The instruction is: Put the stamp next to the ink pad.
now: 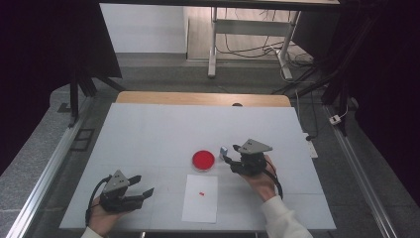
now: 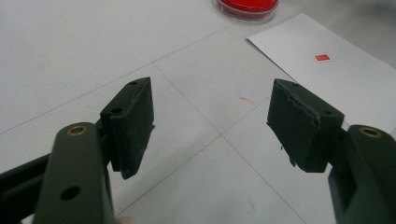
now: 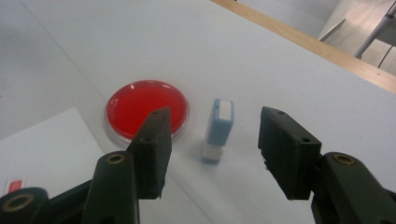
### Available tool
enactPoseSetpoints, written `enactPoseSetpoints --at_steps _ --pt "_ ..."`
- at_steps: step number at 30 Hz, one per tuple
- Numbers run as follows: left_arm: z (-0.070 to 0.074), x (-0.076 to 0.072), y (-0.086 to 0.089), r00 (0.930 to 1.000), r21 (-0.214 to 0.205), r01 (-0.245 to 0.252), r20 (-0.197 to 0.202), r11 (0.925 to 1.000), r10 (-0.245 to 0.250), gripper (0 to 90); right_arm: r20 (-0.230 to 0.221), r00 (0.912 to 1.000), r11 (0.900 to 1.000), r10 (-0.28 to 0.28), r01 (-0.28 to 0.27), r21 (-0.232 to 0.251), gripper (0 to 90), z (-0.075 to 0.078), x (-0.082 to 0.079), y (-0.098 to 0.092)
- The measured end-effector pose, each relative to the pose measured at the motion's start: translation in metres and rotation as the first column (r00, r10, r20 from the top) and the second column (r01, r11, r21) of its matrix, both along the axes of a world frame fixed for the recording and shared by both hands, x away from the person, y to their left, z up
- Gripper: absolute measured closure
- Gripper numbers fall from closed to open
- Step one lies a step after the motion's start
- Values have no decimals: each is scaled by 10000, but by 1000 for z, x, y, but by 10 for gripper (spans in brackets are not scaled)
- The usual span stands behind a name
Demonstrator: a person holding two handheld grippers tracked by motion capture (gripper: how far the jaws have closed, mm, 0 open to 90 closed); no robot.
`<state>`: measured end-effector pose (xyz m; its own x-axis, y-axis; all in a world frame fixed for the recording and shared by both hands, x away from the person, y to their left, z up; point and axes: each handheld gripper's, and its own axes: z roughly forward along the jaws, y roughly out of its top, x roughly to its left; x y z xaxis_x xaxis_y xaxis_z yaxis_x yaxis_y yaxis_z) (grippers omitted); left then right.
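Note:
A small blue and white stamp (image 1: 224,150) (image 3: 218,130) stands upright on the white table, just right of a round red dish (image 1: 203,159) (image 3: 140,107). My right gripper (image 1: 229,161) (image 3: 214,135) is open a short way behind the stamp. Its jaws stand apart on either side of the stamp and do not touch it. A white sheet of paper (image 1: 200,203) (image 2: 345,84) with a small red mark (image 1: 201,193) (image 2: 322,57) lies near the front edge. My left gripper (image 1: 144,184) (image 2: 210,107) rests open at the front left, with nothing between its jaws.
The white table top (image 1: 148,129) has a wooden strip (image 1: 203,98) (image 3: 299,35) along its far edge. Beyond it are a desk frame (image 1: 247,29) and floor cables. The red dish (image 2: 246,7) lies far ahead of the left jaws.

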<state>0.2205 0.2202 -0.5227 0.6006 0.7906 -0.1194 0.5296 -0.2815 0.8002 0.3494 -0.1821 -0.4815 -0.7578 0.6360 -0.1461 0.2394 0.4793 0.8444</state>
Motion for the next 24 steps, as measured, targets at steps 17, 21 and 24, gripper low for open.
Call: enactPoseSetpoints --at_steps 17,21,24 --pt "-1 -1 4 9999 -9 43 107 10000 -43 314 -114 9986 9975 -517 522 476 436 -8 -54 -75" --pt "-2 -1 2 9998 54 148 99 9999 -149 314 -75 9971 9958 -754 757 518 436 -11 -64 -92" --pt "-2 -1 2 9998 72 139 102 9999 -140 314 -41 9972 9957 -751 752 535 436 -14 -66 -100"
